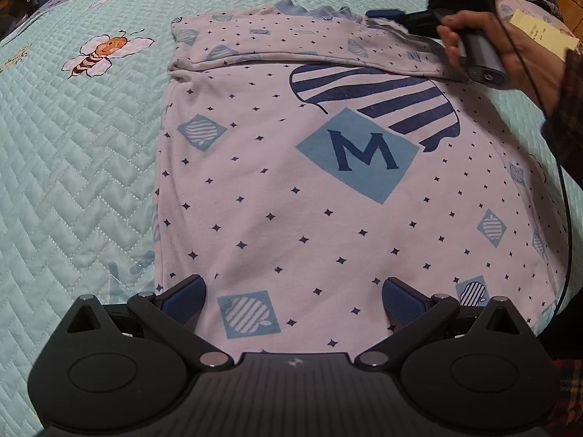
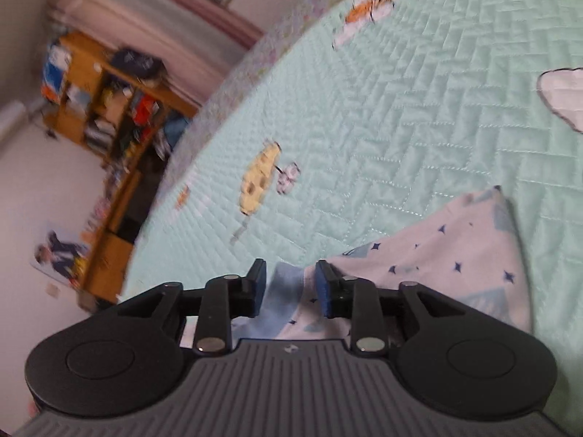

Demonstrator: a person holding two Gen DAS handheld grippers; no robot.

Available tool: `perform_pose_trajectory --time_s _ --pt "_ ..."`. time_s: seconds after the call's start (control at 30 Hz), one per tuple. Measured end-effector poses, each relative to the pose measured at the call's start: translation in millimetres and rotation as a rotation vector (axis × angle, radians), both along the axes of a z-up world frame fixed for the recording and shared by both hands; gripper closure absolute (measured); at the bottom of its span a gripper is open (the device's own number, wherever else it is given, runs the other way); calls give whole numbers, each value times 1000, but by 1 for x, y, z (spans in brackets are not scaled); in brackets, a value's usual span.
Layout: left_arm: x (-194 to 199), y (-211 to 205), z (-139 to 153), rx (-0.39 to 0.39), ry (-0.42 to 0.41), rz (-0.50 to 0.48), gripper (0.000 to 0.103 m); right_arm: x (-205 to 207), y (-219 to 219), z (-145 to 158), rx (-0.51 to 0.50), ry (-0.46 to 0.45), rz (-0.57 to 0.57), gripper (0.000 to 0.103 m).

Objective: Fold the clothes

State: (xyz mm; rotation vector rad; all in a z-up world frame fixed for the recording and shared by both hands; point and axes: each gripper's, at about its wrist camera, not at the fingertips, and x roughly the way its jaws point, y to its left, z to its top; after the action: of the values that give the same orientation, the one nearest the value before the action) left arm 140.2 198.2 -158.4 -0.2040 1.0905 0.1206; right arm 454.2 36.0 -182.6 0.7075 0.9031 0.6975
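A pale pink shirt (image 1: 277,189) with navy stars and a blue "M" diamond lies flat on the mint quilted bedspread (image 1: 73,167). Its top part is folded down into a band (image 1: 291,43) across the chest. My left gripper (image 1: 294,287) hangs open over the near hem, fingers wide apart and nothing between them. A hand (image 1: 524,54) holds my right gripper (image 1: 375,3) at the far right corner by the collar. In the right wrist view the right gripper (image 2: 290,273) has its jaws apart, with the light-blue collar (image 2: 280,298) lying loosely between them and the shirt (image 2: 455,255) to its right.
The bedspread (image 2: 400,109) with bee and cloud prints stretches beyond the shirt. A wooden shelf (image 2: 109,109) full of items stands past the bed's edge. A paper tag (image 1: 539,29) lies at the far right, and a black cable (image 1: 566,218) runs down the right side.
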Motion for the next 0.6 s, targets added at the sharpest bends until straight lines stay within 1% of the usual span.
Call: perform_pose_trajectory --time_s 0.07,0.13,0.2,0.23,0.3,0.33,0.37,0.4,0.43,0.5,0.53,0.6 --pt "1 -1 0 5 2 0 1 -7 -2 8 40 -31 34 67" --pt "1 -1 0 7 2 0 1 -9 5 11 56 -28 99 66" --pt "0 0 0 4 0 -1 1 -7 18 6 27 -1 144 66" --pt "0 0 0 2 -1 -1 1 -4 25 2 -6 14 156 65" --pt "0 0 0 3 -1 -2 1 5 35 -10 -52 48 141 70" --pt "0 -1 0 4 0 -3 1 9 36 -14 -41 55 120 75" --pt "1 -1 0 5 0 -4 1 12 36 -16 -26 53 98 76" --pt "1 -1 0 5 -1 -5 1 14 35 -17 -17 51 77 82" --pt "1 -1 0 5 -2 -5 1 15 33 -16 -7 50 56 83" --pt "1 -1 0 6 -4 -4 1 14 28 -14 19 43 14 78" --pt "1 -1 0 6 -5 -3 1 10 24 -10 42 28 2 69" --pt "1 -1 -1 9 -7 2 1 -3 14 0 88 -11 19 63"
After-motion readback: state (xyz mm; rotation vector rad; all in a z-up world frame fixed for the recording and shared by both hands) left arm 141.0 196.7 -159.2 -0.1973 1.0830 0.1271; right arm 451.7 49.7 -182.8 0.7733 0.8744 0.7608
